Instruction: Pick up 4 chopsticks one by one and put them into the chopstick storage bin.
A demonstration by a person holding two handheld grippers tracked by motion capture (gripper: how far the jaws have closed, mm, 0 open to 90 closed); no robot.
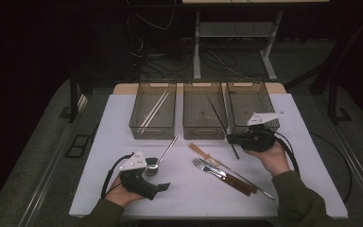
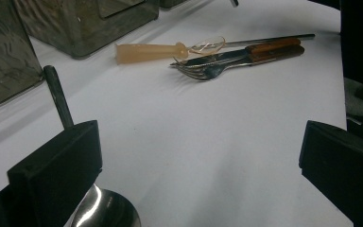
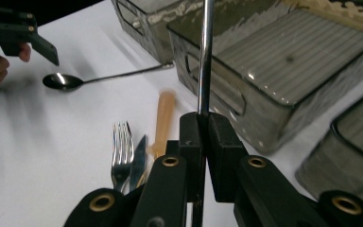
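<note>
Dark metal chopstick (image 3: 204,56) clamped in the right hand-held gripper (image 3: 201,124), slanting over the middle bin (image 1: 204,109).

The stick runs from the jaws up across the bin's front wall; the left hand-held gripper (image 1: 157,185) rests low on the table (image 1: 189,198) with its jaws spread wide, a spoon (image 1: 162,156) just beside one jaw; forks (image 1: 207,166), a knife and a tan-handled tool (image 1: 201,151) lie between the two grippers; pale chopsticks (image 1: 153,111) sit in the left bin (image 1: 153,109).

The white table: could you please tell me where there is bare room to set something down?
The table is bare along the front edge between the left gripper and the forks, and right of the right gripper. The middle is crowded by forks, spoon and bins.
</note>
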